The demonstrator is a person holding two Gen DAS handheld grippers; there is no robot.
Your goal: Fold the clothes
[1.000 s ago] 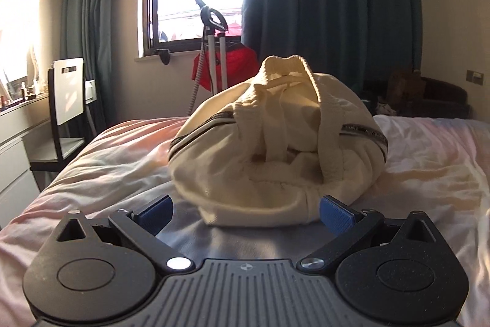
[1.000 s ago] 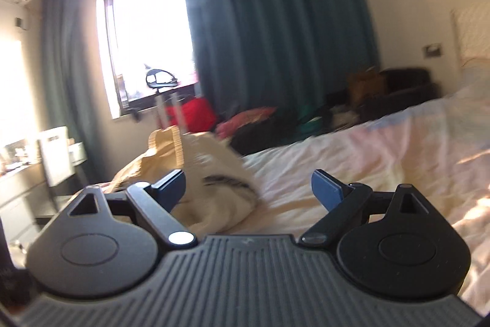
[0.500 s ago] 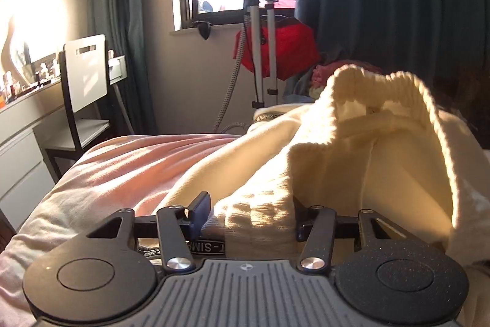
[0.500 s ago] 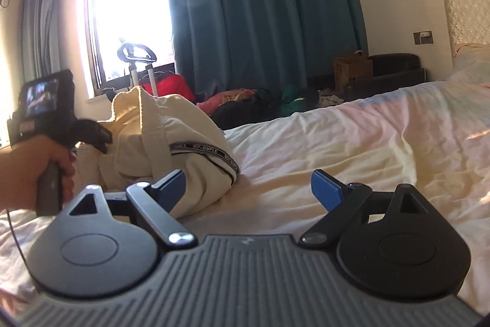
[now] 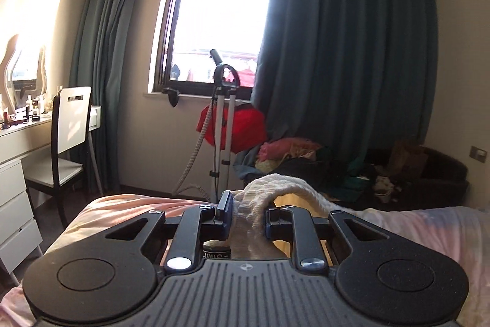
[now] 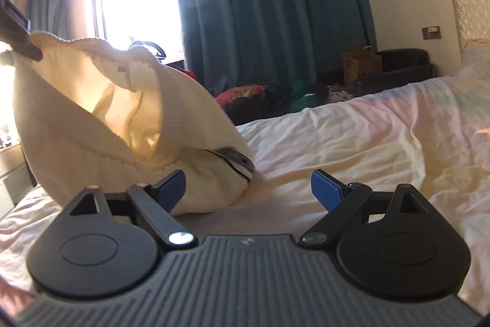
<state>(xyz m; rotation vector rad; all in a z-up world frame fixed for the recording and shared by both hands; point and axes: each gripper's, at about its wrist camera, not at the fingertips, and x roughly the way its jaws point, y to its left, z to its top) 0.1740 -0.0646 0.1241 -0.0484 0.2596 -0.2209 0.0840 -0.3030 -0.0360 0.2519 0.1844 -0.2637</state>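
A cream knit garment (image 6: 101, 124) with a dark striped band hangs lifted above the bed; its lower part rests on the sheet. My left gripper (image 5: 245, 215) is shut on the garment's ribbed edge (image 5: 272, 189) and holds it up. In the right wrist view the left gripper (image 6: 18, 36) shows at the upper left, pinching the garment's top. My right gripper (image 6: 248, 187) is open and empty, low over the bed (image 6: 352, 143), just right of the garment's lower end.
A window, dark teal curtains (image 5: 346, 66) and a garment steamer stand (image 5: 223, 124) with a red cloth are beyond the bed's end. A white chair (image 5: 70, 127) and dresser stand at the left. A clothes pile (image 6: 269, 97) and dark armchair (image 6: 398, 63) lie at the far wall.
My left gripper closed on the garment's ribbed edge and lifted it off the bed. My right gripper moved closer to the garment and stayed open.
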